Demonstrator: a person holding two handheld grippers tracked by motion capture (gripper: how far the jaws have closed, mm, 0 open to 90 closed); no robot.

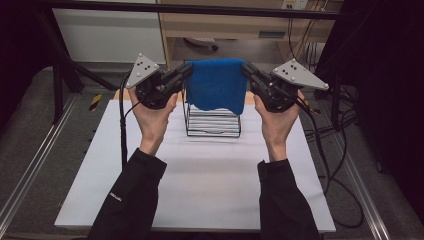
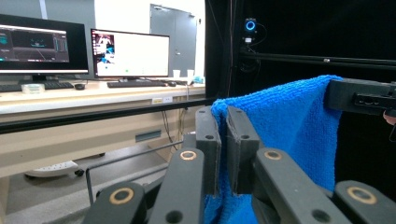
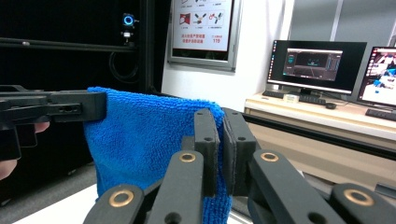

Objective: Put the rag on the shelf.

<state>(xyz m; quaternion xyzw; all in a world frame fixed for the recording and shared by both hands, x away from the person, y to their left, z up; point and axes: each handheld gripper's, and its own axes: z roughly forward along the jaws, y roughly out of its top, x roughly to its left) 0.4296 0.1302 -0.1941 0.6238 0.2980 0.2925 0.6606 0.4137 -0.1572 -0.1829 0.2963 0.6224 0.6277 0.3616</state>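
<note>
A black wire rack (image 1: 212, 120) is standing at frame centre on the white bench (image 1: 200, 185); two monitors (image 2: 130, 53) are glowing at upper left.

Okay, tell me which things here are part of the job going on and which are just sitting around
Part of the job:
- blue towel, held stretched by its top corners
- left gripper, shut on one corner
- right gripper, shut on the other corner
- black wire rack beneath the towel
- white table

Just lying about:
- monitors and keyboard on the desk behind
- wall poster
</note>
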